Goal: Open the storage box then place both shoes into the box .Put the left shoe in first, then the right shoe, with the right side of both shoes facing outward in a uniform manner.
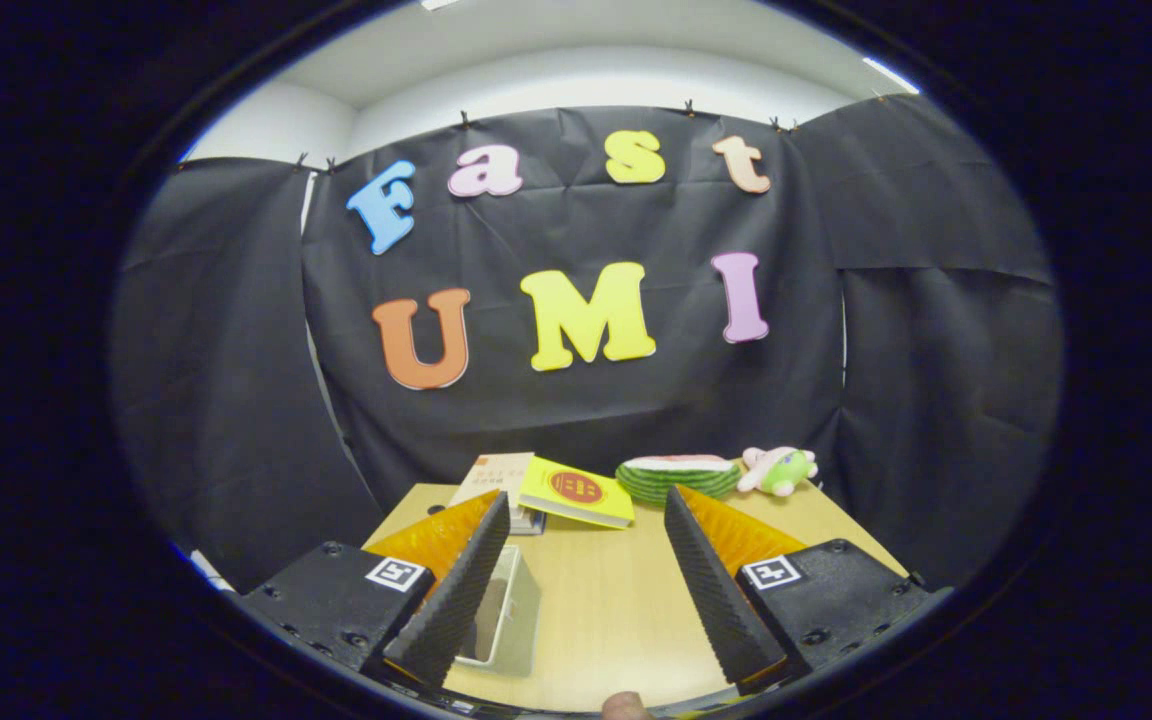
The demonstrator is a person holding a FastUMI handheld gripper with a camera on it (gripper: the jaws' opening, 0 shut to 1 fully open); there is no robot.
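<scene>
My gripper (pixel 588 512) is open, its two fingers spread wide above a light wooden table (pixel 596 600). Nothing lies between them. Part of a pale translucent storage box (pixel 511 615) shows just right of the left finger (pixel 461 590), which hides most of it. Its inside looks dark; I cannot tell whether it has a lid on.
At the far end of the table lie a yellow book (pixel 576 492) and a paler book (pixel 492 478) beside it, then a watermelon-slice toy (pixel 678 477) and a small pink and green plush toy (pixel 779 469). Black cloth walls close in behind and on both sides.
</scene>
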